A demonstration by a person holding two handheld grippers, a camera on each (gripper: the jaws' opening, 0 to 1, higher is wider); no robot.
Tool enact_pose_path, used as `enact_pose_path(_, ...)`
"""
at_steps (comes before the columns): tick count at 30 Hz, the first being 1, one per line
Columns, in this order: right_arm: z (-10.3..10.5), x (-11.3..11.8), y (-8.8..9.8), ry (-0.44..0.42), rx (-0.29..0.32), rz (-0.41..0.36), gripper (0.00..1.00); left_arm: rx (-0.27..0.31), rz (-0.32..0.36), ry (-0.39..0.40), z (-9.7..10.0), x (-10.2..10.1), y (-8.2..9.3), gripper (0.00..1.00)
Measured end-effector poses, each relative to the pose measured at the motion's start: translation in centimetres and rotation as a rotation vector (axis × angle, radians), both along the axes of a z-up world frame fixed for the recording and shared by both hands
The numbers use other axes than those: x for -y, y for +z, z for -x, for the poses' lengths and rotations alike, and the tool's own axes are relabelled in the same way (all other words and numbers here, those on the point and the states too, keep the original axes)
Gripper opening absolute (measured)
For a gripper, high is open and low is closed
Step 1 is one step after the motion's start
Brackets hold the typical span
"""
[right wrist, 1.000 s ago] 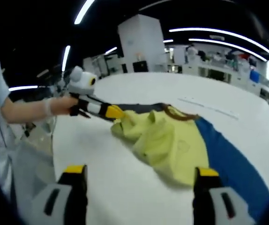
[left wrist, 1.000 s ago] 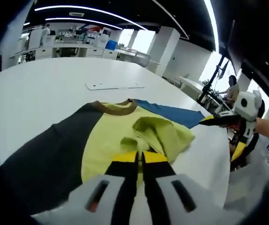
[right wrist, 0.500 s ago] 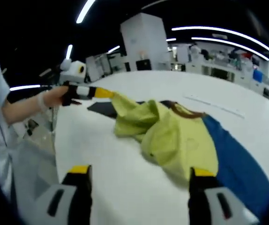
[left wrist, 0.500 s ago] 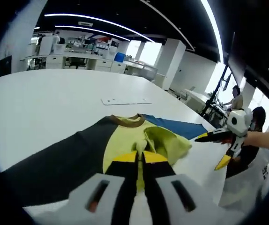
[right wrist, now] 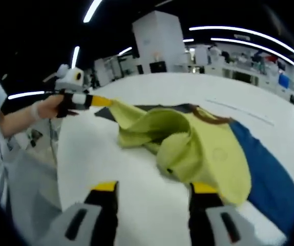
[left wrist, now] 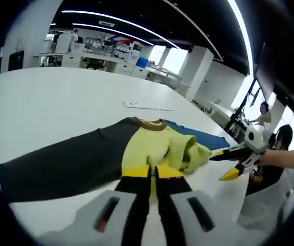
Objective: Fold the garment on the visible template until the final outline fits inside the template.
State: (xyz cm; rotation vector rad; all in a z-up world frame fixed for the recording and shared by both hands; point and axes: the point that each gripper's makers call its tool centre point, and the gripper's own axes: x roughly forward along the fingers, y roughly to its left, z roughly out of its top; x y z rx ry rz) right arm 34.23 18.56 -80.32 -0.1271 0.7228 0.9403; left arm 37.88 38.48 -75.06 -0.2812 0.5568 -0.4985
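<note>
The garment lies on the white table [left wrist: 60,97]: a yellow-green body [left wrist: 147,146], a brown collar [left wrist: 149,123], a dark sleeve [left wrist: 70,164] and a blue sleeve [left wrist: 198,136]. My left gripper [left wrist: 152,171] is shut on the yellow-green hem. From the right gripper view the left gripper [right wrist: 106,101] holds that hem lifted off the table, with the cloth [right wrist: 208,148] bunched in a fold below it. My right gripper [right wrist: 153,187] stands open just before that fold, its right jaw close to the cloth edge. The right gripper [left wrist: 219,165] hovers beside the bunched cloth.
A flat white sheet [left wrist: 147,106] lies on the table beyond the collar. A person's hand [right wrist: 44,107] holds the left gripper. The table edge [left wrist: 239,205] runs close on the right. Desks and shelves [left wrist: 101,54] stand far behind.
The left gripper has lifted the yellow-green hem higher and drawn it back, stretching the cloth. The right gripper has come closer to the bunched fold and its jaws have narrowed.
</note>
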Motion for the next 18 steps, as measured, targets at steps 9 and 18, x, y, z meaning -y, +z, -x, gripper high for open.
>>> enact_pose_path(9, -1.4, -0.9, -0.7, -0.016, 0.058, 0.045, 0.39, -0.005, 0.006, 0.004, 0.5, 0.3, 0.1, 0.0)
enact_pose_path(18, -4.1, 1.8, 0.3, 0.003, 0.213, 0.178, 0.25, -0.005, 0.01, 0.004, 0.5, 0.5, 0.1, 0.0)
